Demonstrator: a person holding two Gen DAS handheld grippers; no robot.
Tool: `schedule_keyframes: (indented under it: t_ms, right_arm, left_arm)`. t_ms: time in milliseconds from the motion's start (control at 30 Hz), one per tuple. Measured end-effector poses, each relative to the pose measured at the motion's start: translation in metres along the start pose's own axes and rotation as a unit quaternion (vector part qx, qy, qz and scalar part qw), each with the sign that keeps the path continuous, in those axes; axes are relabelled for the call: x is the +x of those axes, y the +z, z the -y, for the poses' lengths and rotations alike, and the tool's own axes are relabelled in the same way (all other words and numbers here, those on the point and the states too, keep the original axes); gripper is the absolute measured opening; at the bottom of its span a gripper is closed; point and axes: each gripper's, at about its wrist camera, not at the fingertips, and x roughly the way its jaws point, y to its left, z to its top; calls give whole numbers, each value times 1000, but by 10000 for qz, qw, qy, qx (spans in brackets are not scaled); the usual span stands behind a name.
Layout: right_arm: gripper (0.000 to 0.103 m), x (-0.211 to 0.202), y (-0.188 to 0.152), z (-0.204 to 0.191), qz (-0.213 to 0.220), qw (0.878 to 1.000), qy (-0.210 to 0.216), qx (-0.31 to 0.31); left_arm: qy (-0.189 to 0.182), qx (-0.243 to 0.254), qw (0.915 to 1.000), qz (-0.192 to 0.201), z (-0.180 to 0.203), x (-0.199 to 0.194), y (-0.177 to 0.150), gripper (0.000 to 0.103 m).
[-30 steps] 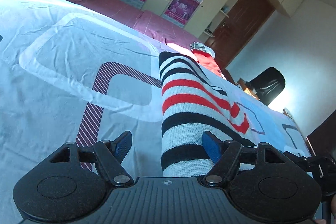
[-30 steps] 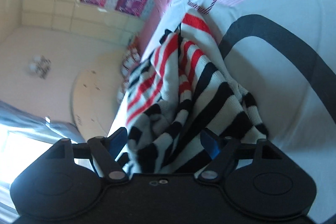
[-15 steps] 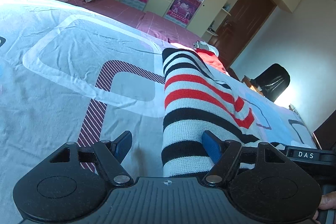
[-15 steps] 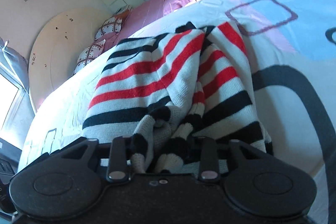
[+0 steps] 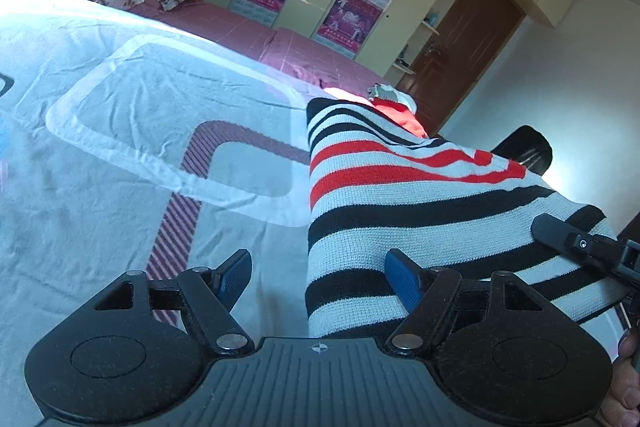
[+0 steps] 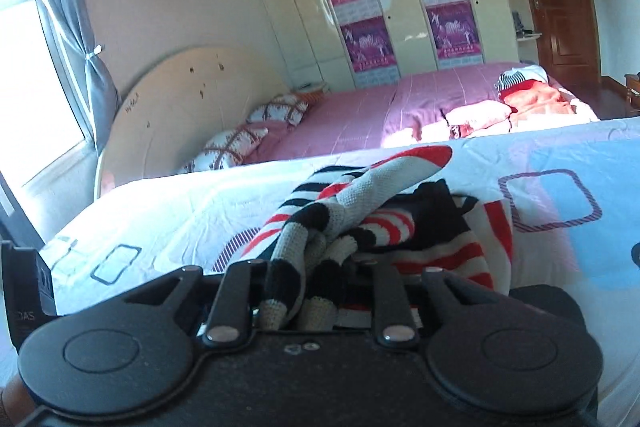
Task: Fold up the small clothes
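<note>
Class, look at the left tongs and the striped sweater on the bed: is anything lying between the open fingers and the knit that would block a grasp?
Nothing visible does. The left tongs are open, with the striped sweater edge already lying between the fingers on the bedsheet. The right tongs are shut on the sweater's other part.

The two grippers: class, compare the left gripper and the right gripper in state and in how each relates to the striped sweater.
The left gripper is open, its blue pads spread wide; the right gripper is shut on the striped sweater. The left grips nothing, with the sweater's edge lying between its fingers; the right clamps a bunched fold and lifts it off the bedsheet. Both are black two-finger grippers pointing across the same bed.
</note>
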Motion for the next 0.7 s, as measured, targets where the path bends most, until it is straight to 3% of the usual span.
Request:
schedule_keyframes:
  t_ms: [67,167,267,400,467,533,600,700]
  right_arm:
    - [22,2,-8,17,-157,9995,-161,243]
    - [23,32,-38,61,-970,9881,-519,1072]
    - [26,26,-46,87,-842,9764,-126,1984]
    - [47,29,-42,90,-867,9725,127,2157]
    - [49,32,-38,91,-898,9709,161,2217]
    - [38,34,-33,84,-875,9770,-48,1946]
    - [29,38,-26,66,-955,9878,-433,1153]
    - [26,31,-17,35,-672,9957,-631,32]
  left_arm:
    - [57,232,9997,-55,9,2,-2,72]
    - [-3,419,9983,-404,16,14,-9,73]
    - [6,472,9986,-245,20,5,-8,73]
    - [-91,197,9998,-45,6,-1,0,73]
    - [-118,159,9998,-61,2,2,3,73]
    - [-101,209,9997,-44,4,3,5,73]
    - [-115,123,9998,67,7,0,6,73]
    - [28,222,9997,-136,9,5,4,73]
